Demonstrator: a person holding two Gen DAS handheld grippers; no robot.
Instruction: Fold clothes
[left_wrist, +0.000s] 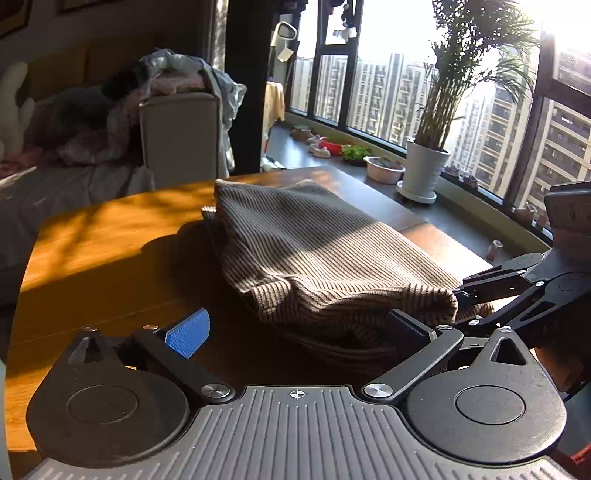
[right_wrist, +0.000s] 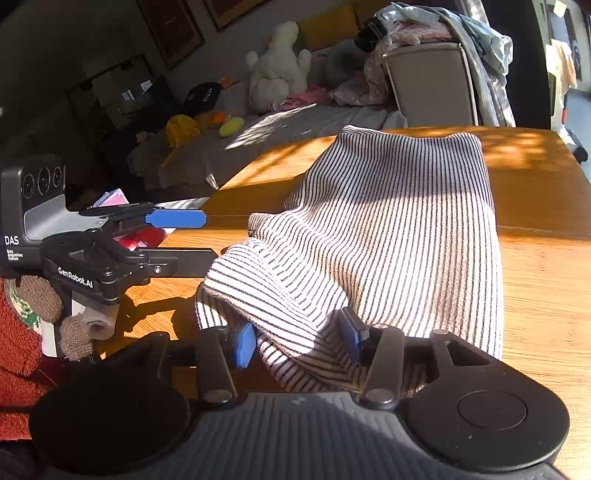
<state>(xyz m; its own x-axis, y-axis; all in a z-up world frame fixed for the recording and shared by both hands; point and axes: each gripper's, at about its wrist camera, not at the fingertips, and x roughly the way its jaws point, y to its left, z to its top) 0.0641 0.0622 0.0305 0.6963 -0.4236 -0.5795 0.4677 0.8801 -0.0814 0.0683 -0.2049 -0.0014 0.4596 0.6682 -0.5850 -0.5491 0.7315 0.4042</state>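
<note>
A striped knit garment (left_wrist: 314, 251) lies partly folded on the wooden table (left_wrist: 110, 236). My left gripper (left_wrist: 295, 332) is open at its near edge, with the cloth bunched between the fingers and against the right finger. In the right wrist view the same striped garment (right_wrist: 399, 221) runs away from me. My right gripper (right_wrist: 299, 343) has its jaws partly closed around a fold of the garment's near corner; the blue pads (right_wrist: 242, 345) touch the cloth. The left gripper (right_wrist: 173, 236) shows at the left, open beside the garment.
A potted palm (left_wrist: 424, 173) and bowls stand on the window ledge beyond the table's far edge. A sofa with piled clothes (right_wrist: 424, 55) and a plush toy (right_wrist: 277, 66) lies behind the table. The person's red sleeve (right_wrist: 18, 332) is at lower left.
</note>
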